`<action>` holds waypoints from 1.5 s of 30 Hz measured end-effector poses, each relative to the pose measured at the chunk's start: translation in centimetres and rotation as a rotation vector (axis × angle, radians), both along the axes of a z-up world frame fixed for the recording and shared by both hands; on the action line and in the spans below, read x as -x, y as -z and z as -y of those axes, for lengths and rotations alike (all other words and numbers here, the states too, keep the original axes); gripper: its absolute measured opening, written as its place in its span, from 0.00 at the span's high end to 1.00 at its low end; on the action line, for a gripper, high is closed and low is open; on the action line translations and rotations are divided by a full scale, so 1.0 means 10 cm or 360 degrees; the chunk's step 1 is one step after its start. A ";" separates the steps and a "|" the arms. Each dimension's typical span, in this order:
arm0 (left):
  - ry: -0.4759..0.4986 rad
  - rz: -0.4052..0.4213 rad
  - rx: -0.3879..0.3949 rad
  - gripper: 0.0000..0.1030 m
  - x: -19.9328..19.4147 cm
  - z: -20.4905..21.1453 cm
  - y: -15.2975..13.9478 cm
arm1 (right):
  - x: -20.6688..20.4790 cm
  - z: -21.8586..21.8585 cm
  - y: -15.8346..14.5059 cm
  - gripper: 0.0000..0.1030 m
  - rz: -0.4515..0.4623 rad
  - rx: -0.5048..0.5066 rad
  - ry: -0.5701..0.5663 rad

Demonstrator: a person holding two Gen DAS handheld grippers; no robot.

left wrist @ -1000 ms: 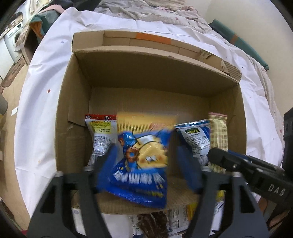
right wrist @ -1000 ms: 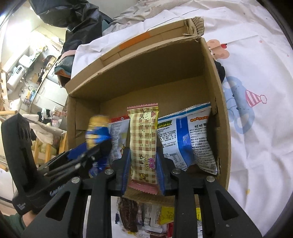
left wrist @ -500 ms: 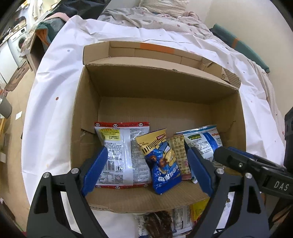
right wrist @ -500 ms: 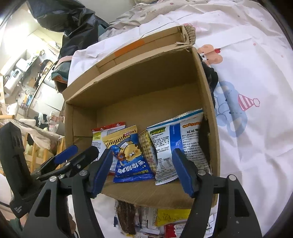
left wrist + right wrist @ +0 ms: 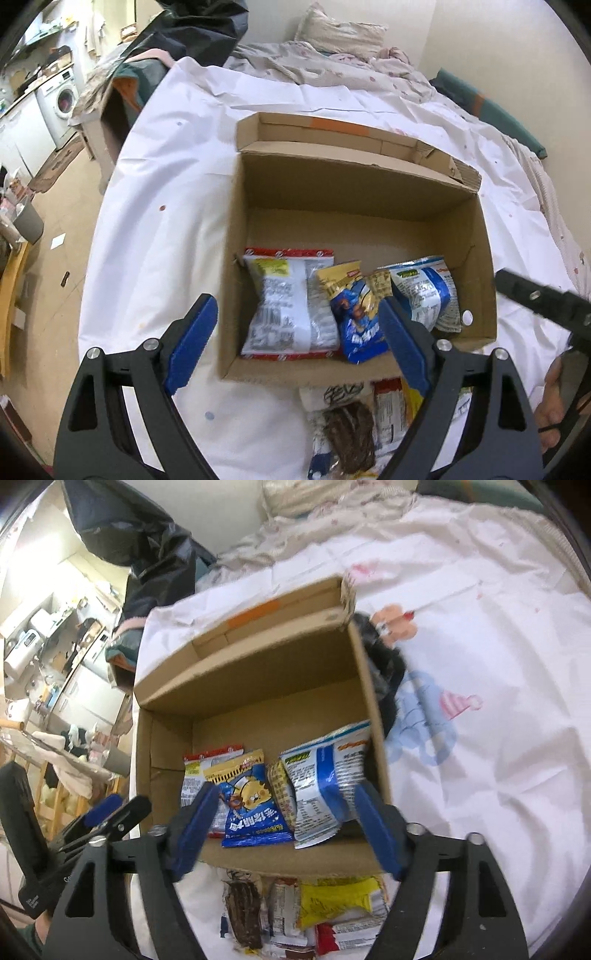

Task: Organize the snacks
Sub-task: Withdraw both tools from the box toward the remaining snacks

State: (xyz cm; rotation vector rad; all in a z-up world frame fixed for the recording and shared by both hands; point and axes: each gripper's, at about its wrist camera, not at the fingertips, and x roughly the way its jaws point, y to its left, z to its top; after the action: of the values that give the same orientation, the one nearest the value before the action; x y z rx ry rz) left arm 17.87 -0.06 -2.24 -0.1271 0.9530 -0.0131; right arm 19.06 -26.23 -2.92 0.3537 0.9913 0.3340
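A cardboard box (image 5: pixel 354 199) sits on the bed (image 5: pixel 166 206); four snack packets (image 5: pixel 291 306) stand side by side inside it, more snack packets (image 5: pixel 306 912) lying before it.

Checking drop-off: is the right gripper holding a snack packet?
No. The right gripper holds nothing, its jaws opening above the cardboard box, where the blue and yellow snack packet lies.

One box (image 5: pixel 354 199), four boxed snack packets (image 5: pixel 288 306).

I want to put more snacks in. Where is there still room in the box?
The back half of the box is bare, between the far wall and the packets. The near end is crowded: four snack packets side by side. More packets pile outside, in front.
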 end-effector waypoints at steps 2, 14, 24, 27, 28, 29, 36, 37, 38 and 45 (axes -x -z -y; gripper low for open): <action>-0.0011 0.0006 -0.0007 0.16 0.09 -0.04 -0.02 | 0.09 0.02 -0.09 0.08 0.0062 0.0030 0.0008; -0.0030 0.0025 -0.0068 0.16 0.63 -0.16 -0.13 | 0.73 -0.07 -0.22 0.04 0.0187 0.0337 0.0041; -0.0087 -0.0036 -0.0055 0.02 0.93 -0.21 0.00 | 1.08 0.16 -0.01 0.04 0.0082 0.0309 0.0147; -0.0115 -0.0069 -0.0023 0.02 0.92 -0.21 0.08 | 1.05 0.24 0.08 0.04 0.0030 0.0296 0.0180; -0.0131 -0.0071 -0.0018 0.02 0.91 -0.21 0.10 | 1.05 0.27 0.10 0.04 0.0018 0.0283 0.0186; -0.0148 -0.0071 -0.0025 0.02 0.90 -0.21 0.11 | 1.04 0.30 0.14 0.04 0.0004 0.0265 0.0203; -0.0208 -0.0113 -0.0026 0.02 0.78 -0.21 0.29 | 0.93 0.36 0.30 0.05 -0.0083 0.0236 0.0248; -0.0219 -0.0130 -0.0052 0.02 0.77 -0.22 0.32 | 0.93 0.35 0.31 0.05 -0.0091 0.0229 0.0255; -0.0226 -0.0145 -0.0080 0.02 0.76 -0.22 0.35 | 0.92 0.34 0.31 0.05 -0.0097 0.0221 0.0259; -0.0160 -0.0425 0.0030 0.02 0.67 -0.26 0.72 | 0.86 0.23 0.32 0.04 -0.0136 0.0157 0.0275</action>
State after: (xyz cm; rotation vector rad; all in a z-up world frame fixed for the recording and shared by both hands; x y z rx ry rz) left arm 11.15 2.52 -9.39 -0.1972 1.2123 0.0896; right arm 10.46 -28.56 -6.12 0.3635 1.0492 0.1139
